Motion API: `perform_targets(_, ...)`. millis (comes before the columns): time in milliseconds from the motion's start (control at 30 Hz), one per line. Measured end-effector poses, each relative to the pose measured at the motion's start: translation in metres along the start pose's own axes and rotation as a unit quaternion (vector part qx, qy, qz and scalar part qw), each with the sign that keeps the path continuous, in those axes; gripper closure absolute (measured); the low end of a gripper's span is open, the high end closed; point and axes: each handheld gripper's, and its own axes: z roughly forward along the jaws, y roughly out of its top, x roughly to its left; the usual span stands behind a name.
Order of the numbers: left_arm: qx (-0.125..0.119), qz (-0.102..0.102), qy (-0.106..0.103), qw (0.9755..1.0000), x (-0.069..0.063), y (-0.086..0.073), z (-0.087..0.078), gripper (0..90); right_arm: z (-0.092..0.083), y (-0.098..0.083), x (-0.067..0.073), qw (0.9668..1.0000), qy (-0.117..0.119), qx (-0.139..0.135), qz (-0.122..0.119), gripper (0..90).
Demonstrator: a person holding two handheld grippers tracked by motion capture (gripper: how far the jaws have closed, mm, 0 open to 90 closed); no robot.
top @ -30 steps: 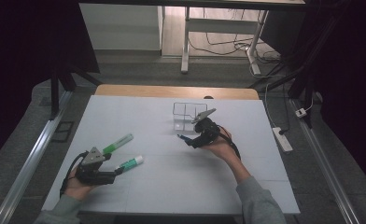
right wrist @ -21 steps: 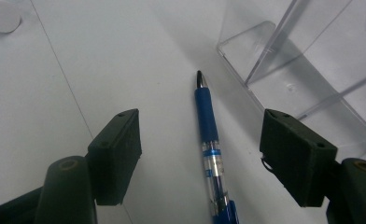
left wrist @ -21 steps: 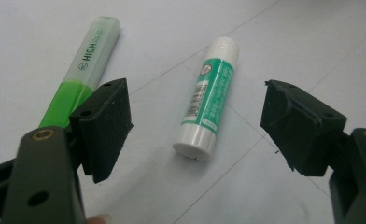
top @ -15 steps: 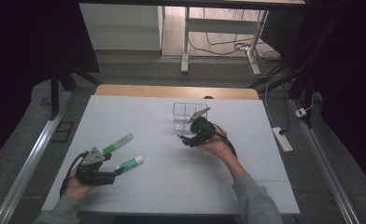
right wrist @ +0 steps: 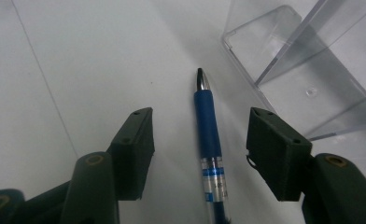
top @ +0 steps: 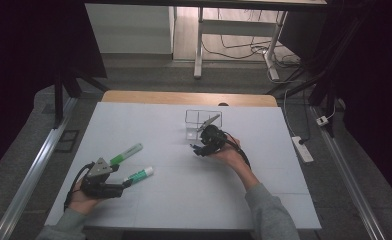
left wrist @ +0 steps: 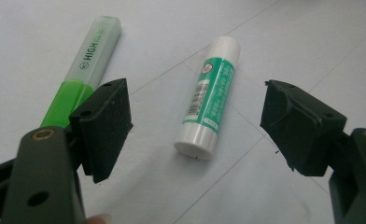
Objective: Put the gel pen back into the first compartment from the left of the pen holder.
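Observation:
A blue pen lies flat on the white table, its tip pointing away, between the jaws of my right gripper. The jaws have just been closing; gaps remain on both sides of the pen and the pads do not touch it. In the high view the right gripper sits low just in front of a clear box. My left gripper rests open at the near left. Between its pads lies a white and green glue stick, untouched. A green highlighter lies beyond the left pad.
The clear box stands close to the right of the pen, its wall near the right pad. A wooden strip runs along the table's far edge. On the floor to the right lies a power strip.
My right gripper has shifted a little left and lower in front of the clear box. The left gripper, glue stick and highlighter have not moved.

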Motion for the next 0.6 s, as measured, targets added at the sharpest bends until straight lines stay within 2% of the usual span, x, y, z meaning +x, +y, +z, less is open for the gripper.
perform_targets(500, 0.001, 0.001, 0.000, 1.0000, 0.0001, -0.0006, -0.0001, 24.2, 0.0088, 0.0040, 0.0000, 0.9995, -0.008, 0.028, -0.015, 59.2)
perform_targets(600, 0.001, 0.002, 0.000, 1.0000, -0.0001, -0.0007, -0.0001, 24.2, 0.0089, 0.0053, -0.0003, 0.9993, -0.003, 0.032, -0.020, 62.4)
